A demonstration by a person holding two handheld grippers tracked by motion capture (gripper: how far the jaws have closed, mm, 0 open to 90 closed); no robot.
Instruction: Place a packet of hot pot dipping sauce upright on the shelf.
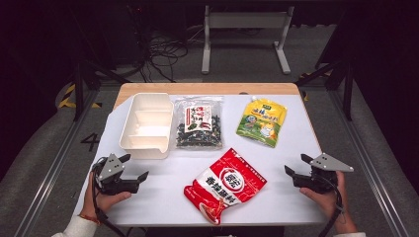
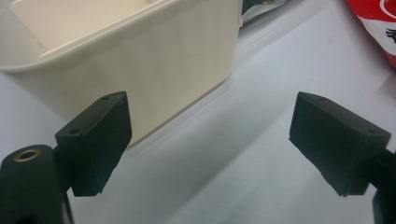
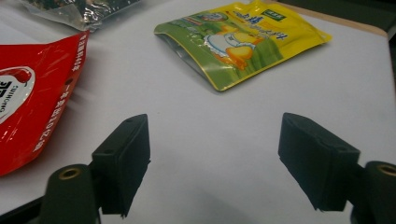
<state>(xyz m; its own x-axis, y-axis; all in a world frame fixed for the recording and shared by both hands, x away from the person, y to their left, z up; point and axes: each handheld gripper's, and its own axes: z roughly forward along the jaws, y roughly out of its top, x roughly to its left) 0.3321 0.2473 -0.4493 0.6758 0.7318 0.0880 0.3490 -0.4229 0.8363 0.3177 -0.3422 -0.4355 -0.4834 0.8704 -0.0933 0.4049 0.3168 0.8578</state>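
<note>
A: Your left gripper (image 1: 136,166) sits low at the near left of the worktop (image 1: 291,148), jaws spread wide with nothing between them, only bare white surface

B: And what lies past it?

A: In the left gripper view the cream tray (image 2: 140,60) stands just beyond your left jaw, apart from it, its near wall facing you. From above you see the tray has compartments and stands at the far left of the worktop

B: The right one?

A: Your right gripper (image 1: 296,165) rests at the near right edge, jaws also standing wide and holding nothing. In the right gripper view the red pouch (image 3: 32,98) lies off to the left of your jaws, near but not touching, and the yellow-green pouch (image 3: 238,42) lies farther ahead

B: Where does the red pouch sit between the two?

A: It lies flat and slanted at the near middle of the worktop, between your two grippers and well apart from each. Beyond it, just beside the tray, lies the clear bag of dark pieces (image 1: 198,123), with the yellow-green pouch well off at the far right
</note>
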